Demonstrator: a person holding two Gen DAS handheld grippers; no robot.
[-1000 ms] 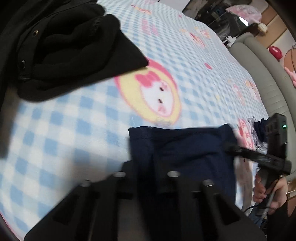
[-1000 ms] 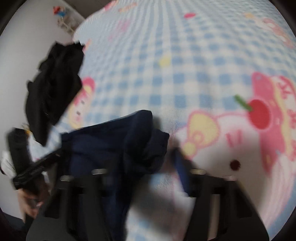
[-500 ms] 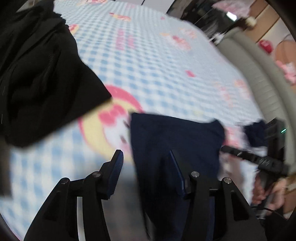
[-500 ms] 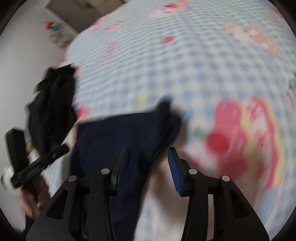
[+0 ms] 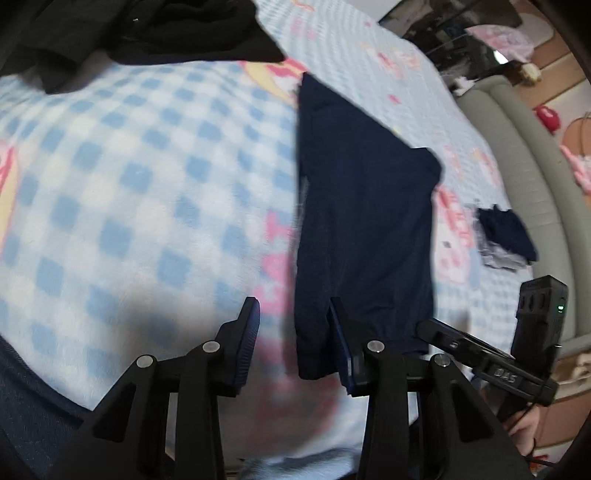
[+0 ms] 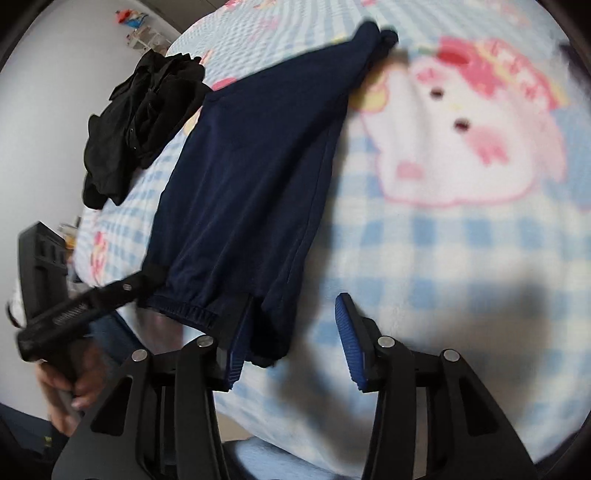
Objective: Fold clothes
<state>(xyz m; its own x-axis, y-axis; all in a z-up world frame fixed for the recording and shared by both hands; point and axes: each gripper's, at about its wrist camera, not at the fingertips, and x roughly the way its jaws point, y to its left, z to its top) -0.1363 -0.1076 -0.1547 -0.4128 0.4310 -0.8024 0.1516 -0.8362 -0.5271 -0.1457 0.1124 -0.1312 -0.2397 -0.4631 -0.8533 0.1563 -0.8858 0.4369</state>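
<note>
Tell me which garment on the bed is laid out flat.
The navy trousers, stretched lengthwise between both grippers' open fingers. The black clothes are heaped, and the small dark item is crumpled.

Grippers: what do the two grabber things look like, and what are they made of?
Both look alike. The left gripper and right gripper have chunky black arms with cut-out holes and round silver bolts. Their fingers end in ridged blue pads. Seen from the left wrist camera, the right tool carries a black box with a small green light, white lettering on its bar, and a thin black cable below.
</note>
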